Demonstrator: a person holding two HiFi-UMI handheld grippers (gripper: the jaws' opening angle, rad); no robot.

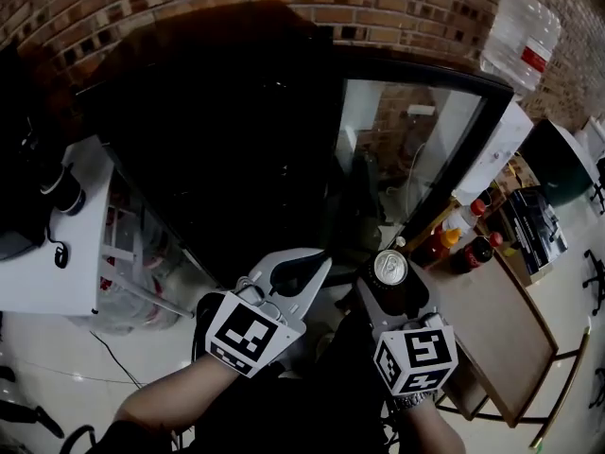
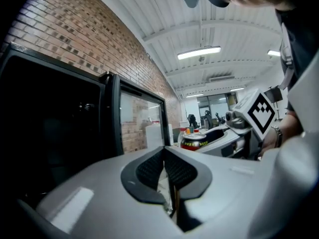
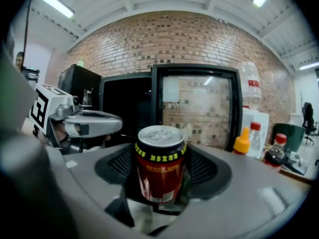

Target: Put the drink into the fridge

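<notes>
Right gripper is clamped on an upright red drink can at lower centre. Left gripper has its jaws pressed together, empty. This looks like the carry toward the fridge. Next, the can must clear the glass door frame into what seems a dark opening left of it. Sauce bottles crowd the right.

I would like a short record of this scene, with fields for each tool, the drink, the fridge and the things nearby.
left tool: jaws together, holding nothing
right tool: shut on the can
can: red, silver top, upright
fridge: black, ahead of both tools, against a brick wall
glass door: at the fridge's right side
bottles: on the table, right of the fridge
task state: can not yet in the fridge
</notes>
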